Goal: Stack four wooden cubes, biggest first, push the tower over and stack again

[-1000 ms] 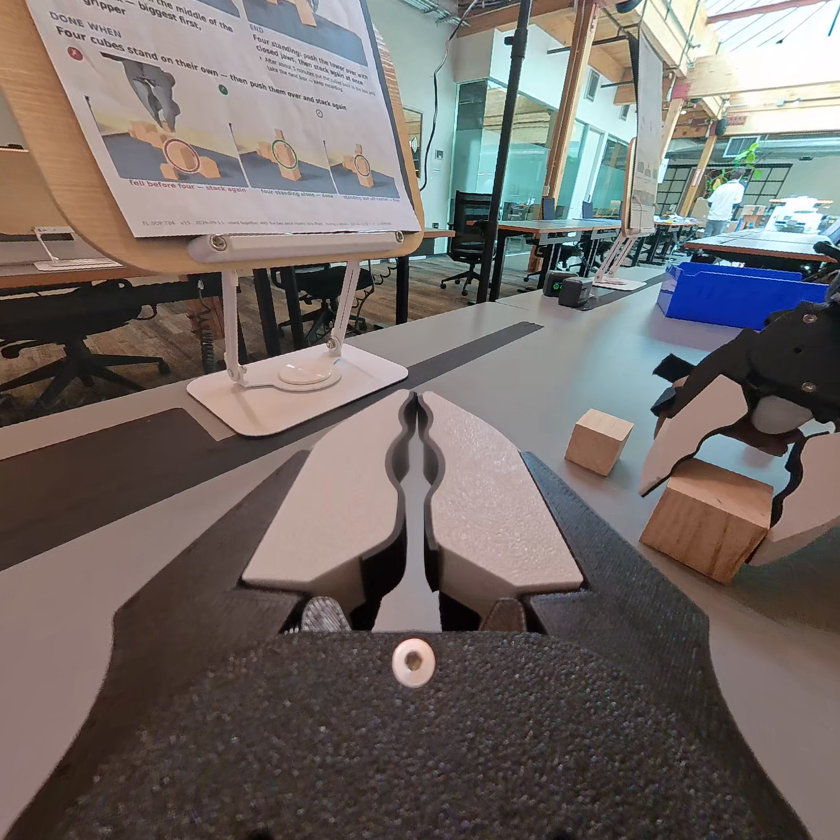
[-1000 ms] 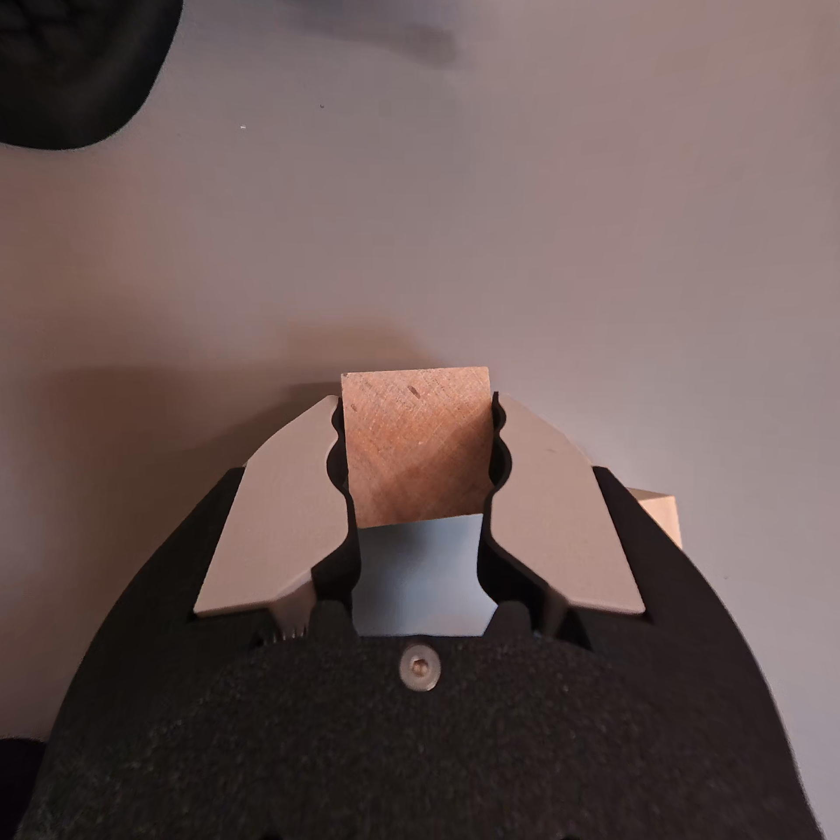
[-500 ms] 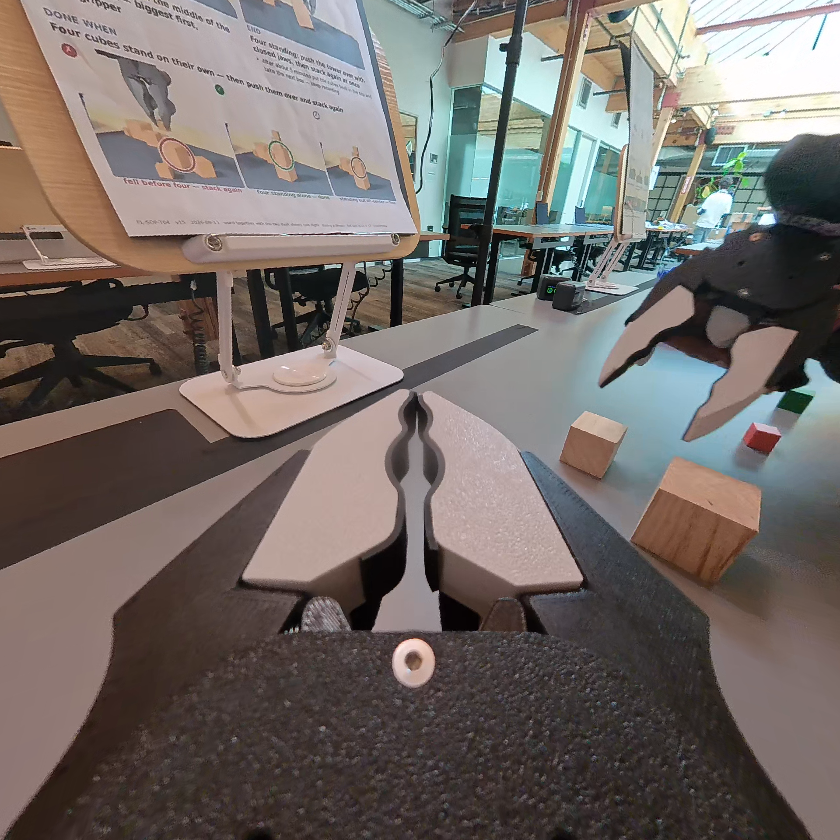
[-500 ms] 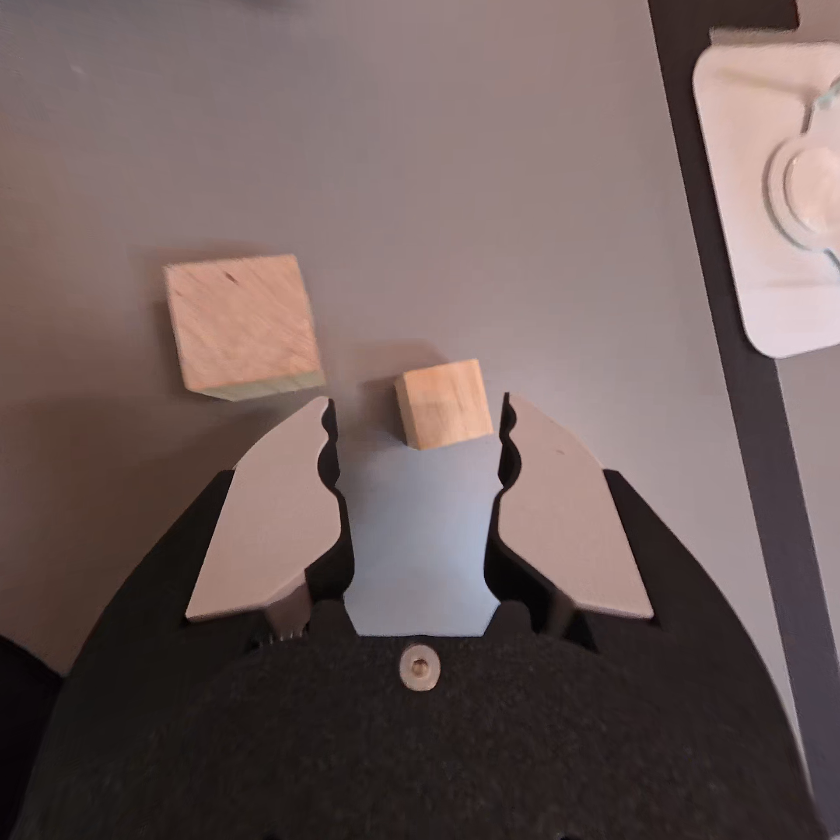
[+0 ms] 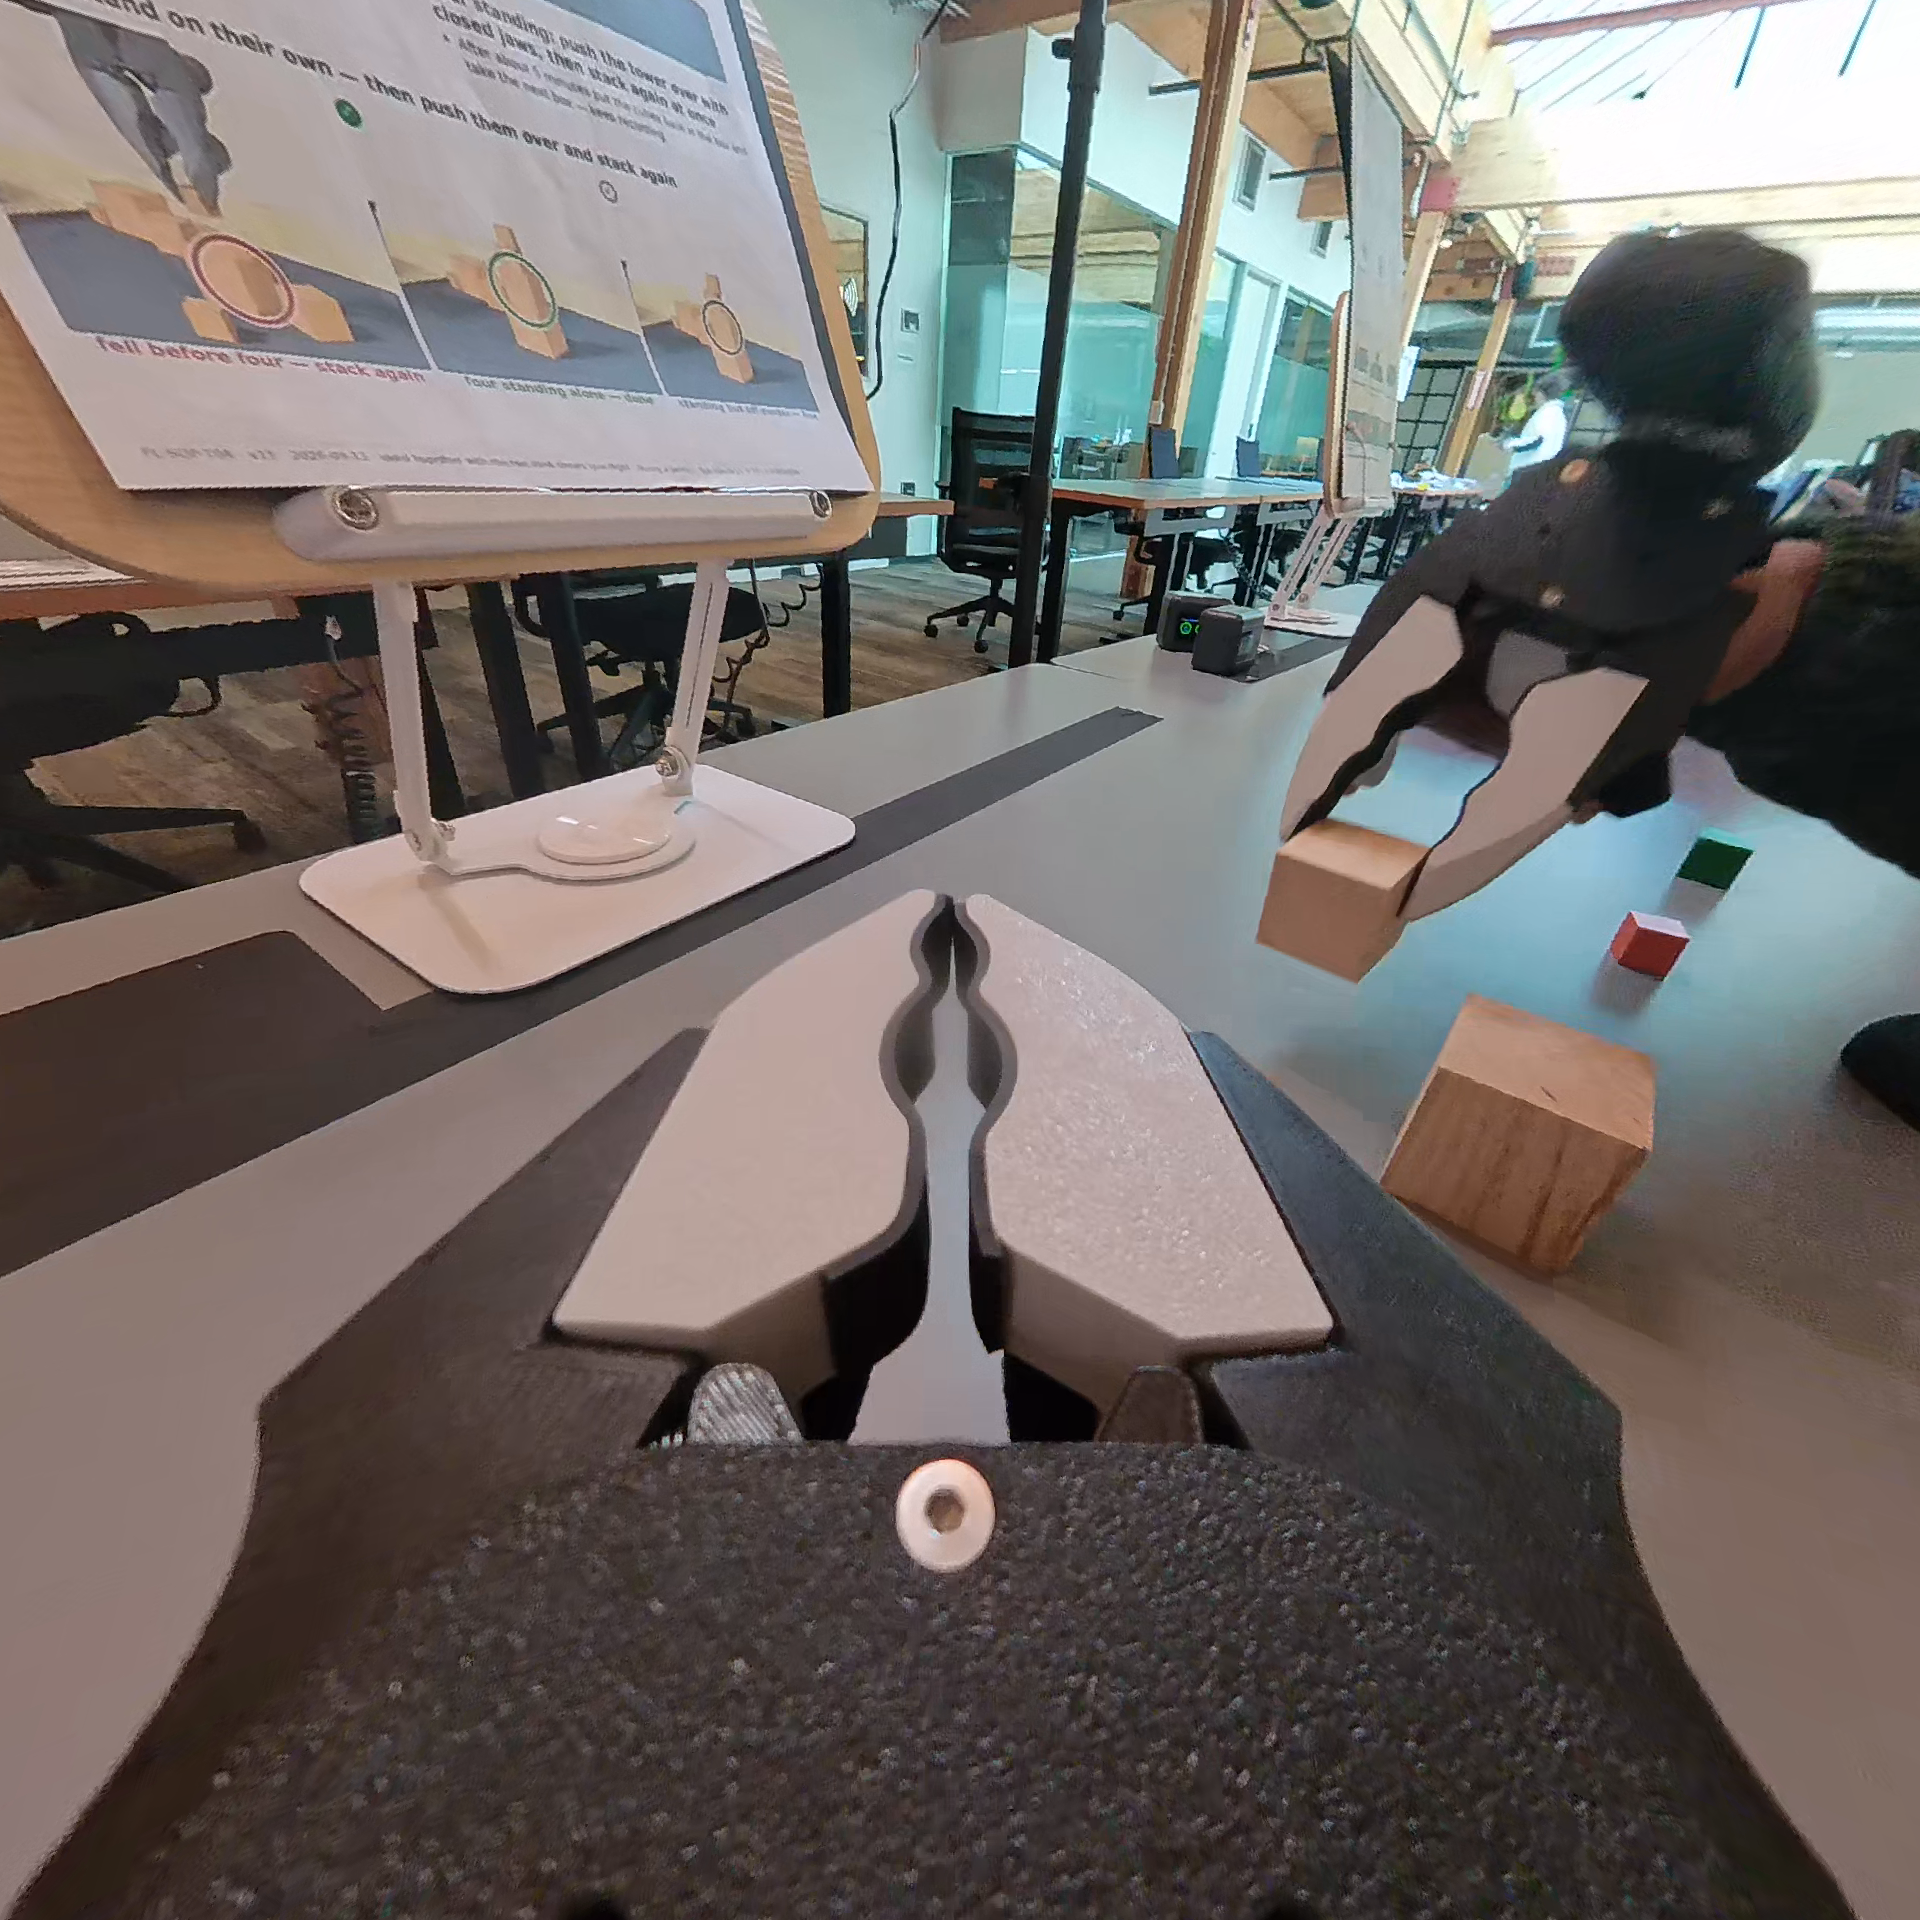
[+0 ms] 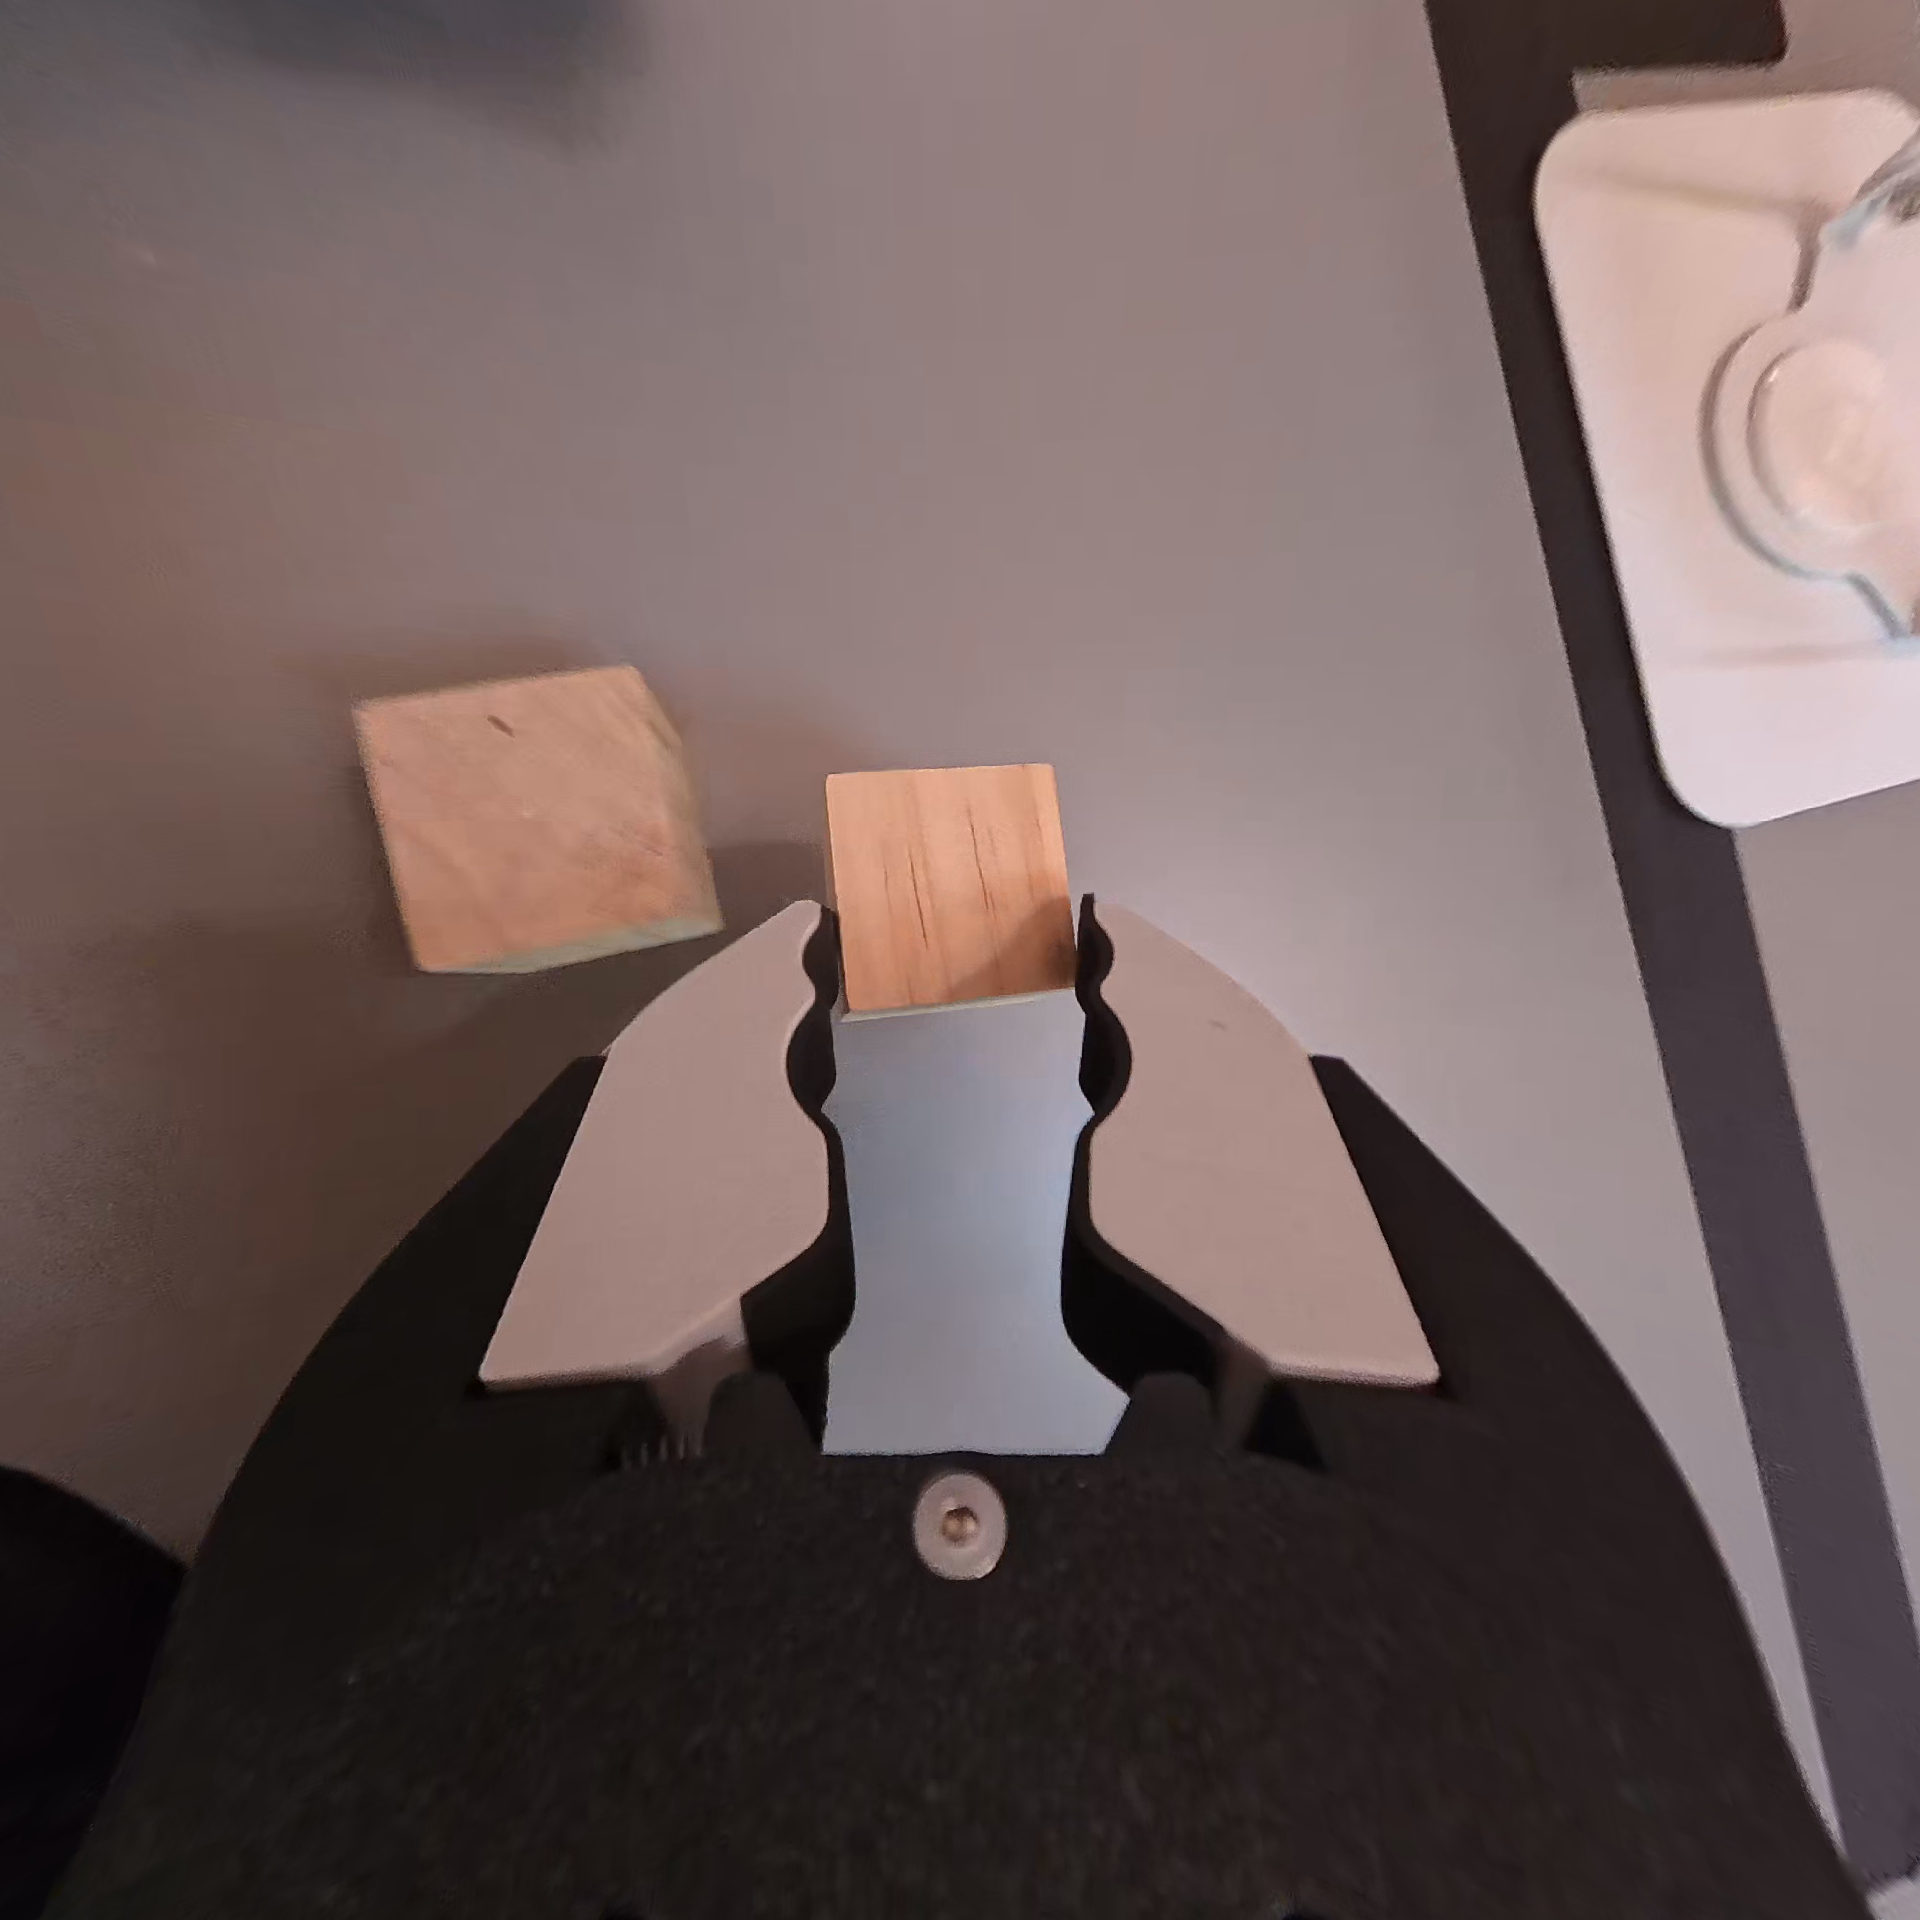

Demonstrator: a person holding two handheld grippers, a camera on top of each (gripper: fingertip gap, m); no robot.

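Right hand-held gripper (image 6: 954,940) clamping small wooden cube (image 6: 948,883)

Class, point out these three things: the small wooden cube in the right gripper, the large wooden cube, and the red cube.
small wooden cube (image 6: 951,883), right wrist view, top face.
large wooden cube (image 5: 1522,1127), left wrist view, near side face.
red cube (image 5: 1649,942), left wrist view, front face.

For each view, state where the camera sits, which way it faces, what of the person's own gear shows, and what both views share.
Left wrist view: sits low on the left gripper, facing level across the grey table toward a white document stand; its own fingers are shut with nothing between them.
Right wrist view: sits on the right gripper, facing straight down at the table; its own fingers clamp the small wooden cube.
Shared: the small cube, lifted, the large wooden cube, and the stand's base.
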